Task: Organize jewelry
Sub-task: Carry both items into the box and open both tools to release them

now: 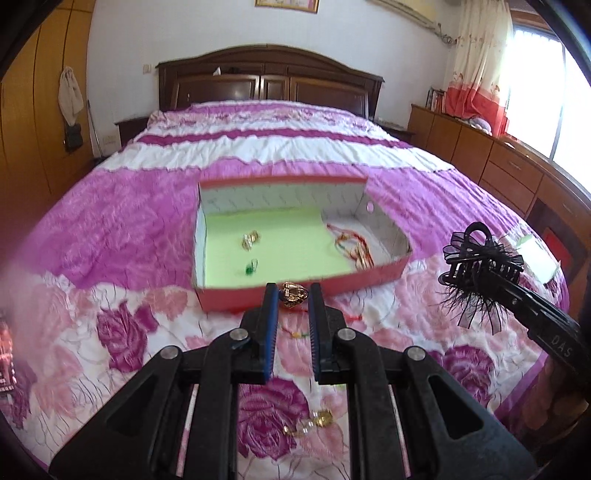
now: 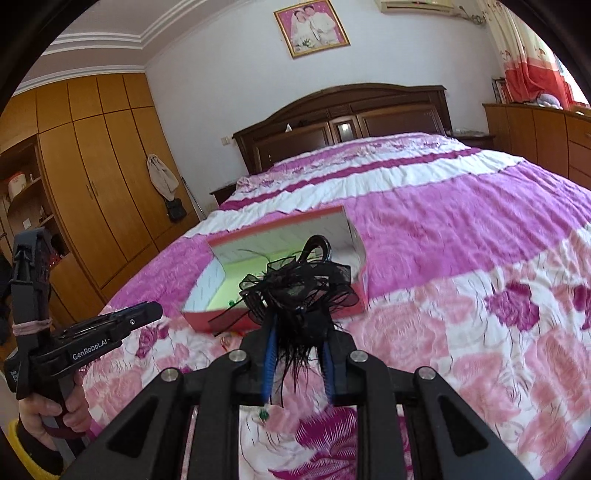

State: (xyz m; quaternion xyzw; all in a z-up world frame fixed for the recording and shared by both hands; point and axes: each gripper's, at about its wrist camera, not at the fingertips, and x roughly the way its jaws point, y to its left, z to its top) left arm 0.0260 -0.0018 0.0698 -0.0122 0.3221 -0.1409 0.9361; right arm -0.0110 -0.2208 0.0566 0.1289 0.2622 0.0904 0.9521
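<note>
Gold trinket [image 1: 293, 294]: a shiny gold piece sits between the two fingers of the left gripper [image 1: 292, 295], right by the near wall of the box. The picture cannot show if the fingers pinch it or only stand beside it.
Black hair clip [image 2: 295, 288]: the right gripper [image 2: 297, 332] is clamped on it. It has net bows and long thin feathers. It hangs in the air, above the bed.
Box [image 1: 369, 275]: red outside, white walls, green floor. It lies open on the bed.
In the box: a gold piece [image 1: 251, 238], a small green piece [image 1: 251, 267], and thin red and gold cords [image 1: 351, 245] by the right wall.
On the bed [image 1: 110, 229], near side: a gold and clear bead piece [image 1: 314, 422] lies under the left gripper. A thin red cord [image 1: 351, 318] lies just in front of the box.
In the way: in the right wrist view the fluffy clip covers most of the box's middle.
Around: a dark wood headboard [image 1: 269, 79], a tall wood wardrobe [image 2: 96, 177], a framed photo [image 2: 312, 27] on the wall, and red and white curtains [image 1: 476, 66] by the window.
</note>
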